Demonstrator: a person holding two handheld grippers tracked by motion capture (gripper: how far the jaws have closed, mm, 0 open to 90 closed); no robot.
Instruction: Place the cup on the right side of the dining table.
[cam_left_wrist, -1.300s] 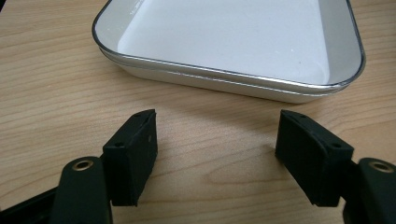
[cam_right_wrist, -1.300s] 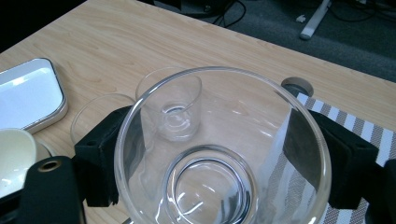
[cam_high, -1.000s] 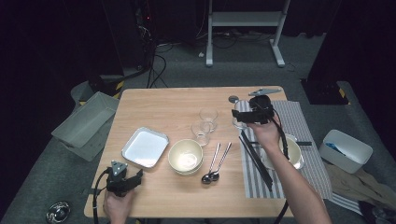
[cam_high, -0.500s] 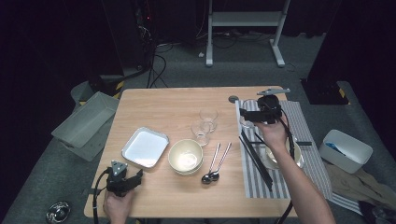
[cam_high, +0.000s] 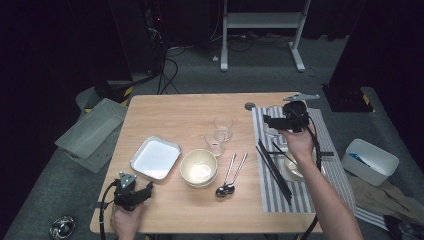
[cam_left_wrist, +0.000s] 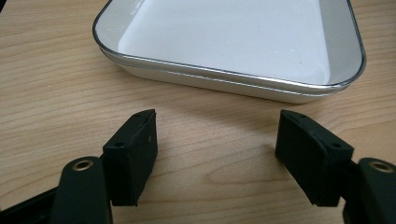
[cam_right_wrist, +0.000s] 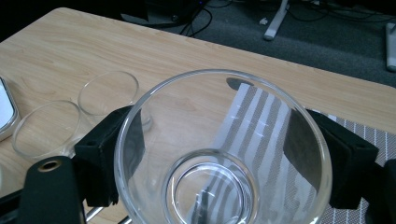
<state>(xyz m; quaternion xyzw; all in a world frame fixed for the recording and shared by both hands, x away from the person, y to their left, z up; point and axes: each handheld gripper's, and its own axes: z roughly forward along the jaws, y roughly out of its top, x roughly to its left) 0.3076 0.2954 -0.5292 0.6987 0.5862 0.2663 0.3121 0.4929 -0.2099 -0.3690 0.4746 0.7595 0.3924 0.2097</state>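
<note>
The right gripper (cam_high: 270, 123) sits over the far end of the striped mat (cam_high: 320, 150), held up in the person's right hand (cam_high: 298, 142). In the right gripper view its two black jaws stand on either side of a clear glass (cam_right_wrist: 223, 154), pressed against its walls, so it grips the glass. The glass stands upright with its open mouth facing the camera, and the mat's stripes show through its base. Past it, on the bare wood, two more glasses (cam_right_wrist: 77, 116) stand close together near the middle of the table (cam_high: 185, 110). In the high view a pair of black chopsticks (cam_high: 274, 171) lies slantwise on the mat just beside the person's forearm, and a pale bowl (cam_high: 295, 167) sits on the mat partly under that arm.

The left gripper (cam_high: 148, 188) rests low at the near left corner of the table, in the person's left hand (cam_high: 125, 220). Its jaws are spread wide with nothing between them, only wood grain. Just beyond them lies a white tray (cam_left_wrist: 224, 42) with a metal rim, near but not touched. To the right of the tray in the high view are a cream bowl (cam_high: 200, 167) and two spoons (cam_high: 231, 175) lying side by side.
</note>
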